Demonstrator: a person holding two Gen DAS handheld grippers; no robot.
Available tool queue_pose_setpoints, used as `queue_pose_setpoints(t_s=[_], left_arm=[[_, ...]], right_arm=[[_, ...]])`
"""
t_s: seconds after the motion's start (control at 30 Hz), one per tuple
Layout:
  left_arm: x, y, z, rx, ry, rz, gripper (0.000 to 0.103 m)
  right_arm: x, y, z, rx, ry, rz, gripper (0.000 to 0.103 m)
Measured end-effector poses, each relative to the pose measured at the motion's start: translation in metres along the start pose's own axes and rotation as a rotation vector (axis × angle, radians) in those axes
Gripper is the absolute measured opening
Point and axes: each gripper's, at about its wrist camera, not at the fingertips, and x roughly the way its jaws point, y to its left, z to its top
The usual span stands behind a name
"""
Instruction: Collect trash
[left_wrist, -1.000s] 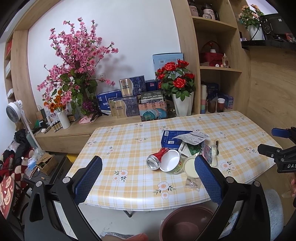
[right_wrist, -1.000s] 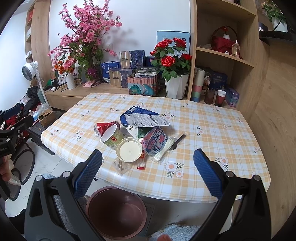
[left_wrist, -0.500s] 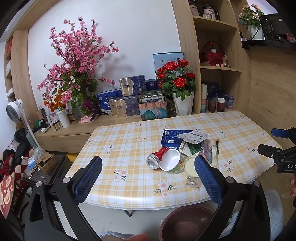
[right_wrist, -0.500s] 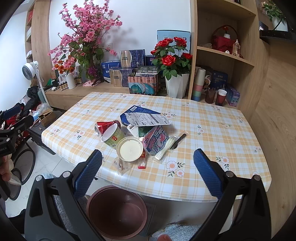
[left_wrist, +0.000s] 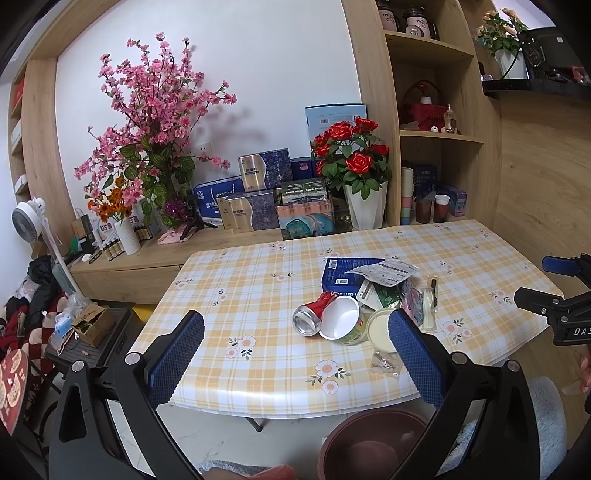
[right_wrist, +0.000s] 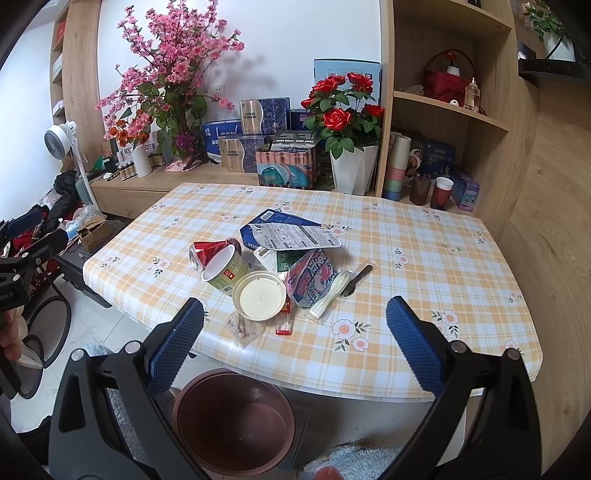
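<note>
I have the left gripper (left_wrist: 295, 354) spread wide, nothing held, hanging off the near edge of the table (left_wrist: 251, 295). The right gripper (right_wrist: 295, 338) is likewise wide apart and bare, also short of the table. The trash sits in one heap near the front edge: can (right_wrist: 208, 252) on its side touching the tipped cup (right_wrist: 225, 269), lid (right_wrist: 260, 295) just in front, wrappers (right_wrist: 312, 277) and blue box (right_wrist: 273, 225) behind. The bin (right_wrist: 236, 421) stands on the floor under the edge.
</note>
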Motion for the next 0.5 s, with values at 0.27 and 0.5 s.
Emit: queue_pose_setpoints(t_s=[0.27,0.5], left_arm=[[-0.0003,0.0008,0.0,0.0,0.0,0.0,0.098],[-0.0005,0.0003,-0.0026,0.003,-0.006,0.002,0.098]], right_arm=[[0.0015,0.0008,-0.002,0.001,0.0,0.0,0.097],[0.002,0.0006,-0.0028,0.003,0.003,0.001,0.097]])
